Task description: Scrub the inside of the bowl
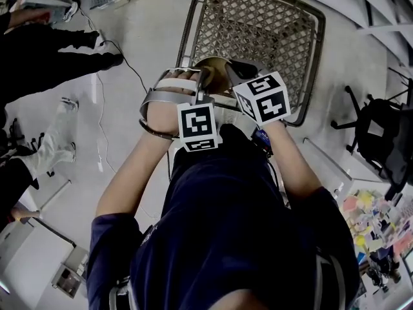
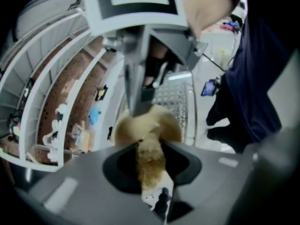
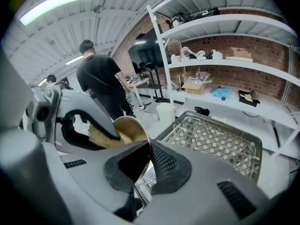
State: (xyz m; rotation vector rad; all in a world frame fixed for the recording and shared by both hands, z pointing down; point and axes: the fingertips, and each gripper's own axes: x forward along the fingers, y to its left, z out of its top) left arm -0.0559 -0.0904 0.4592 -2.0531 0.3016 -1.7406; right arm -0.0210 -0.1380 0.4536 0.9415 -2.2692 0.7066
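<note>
**Scrubbing step, mid-contact.** The right gripper (image 3: pixel 149 146) is nearly closed, its jaws pinching the thin rim of the bowl (image 3: pixel 127 125). It holds the bowl in the air above the wire basket (image 3: pixel 211 135), close in front of the person. The left gripper (image 2: pixel 151 146) is closed on a tan, fibrous scrub pad (image 2: pixel 149 168), whose free end pokes past the jaw tips and lies against the inside of the bowl.

**Step in hand.** The scrub itself appears to be under way, since the pad is already inside the bowl and touching its inner wall. How much of the wall is done cannot be told.

**Next move.** The left gripper probably needs to sweep the pad around the inner wall, pressing lightly. The right gripper must keep its rim pinch firm, because a push on the wall could lever the bowl out of so narrow a hold.

**Orientation.** The bowl stands on edge. Its mouth faces sideways toward the left gripper, and its base faces away. Being round, it has no long axis. Its centre line, from base to mouth, runs roughly along the pad. The pad is the elongated thing here, and its length follows the left jaws into the bowl.
</note>
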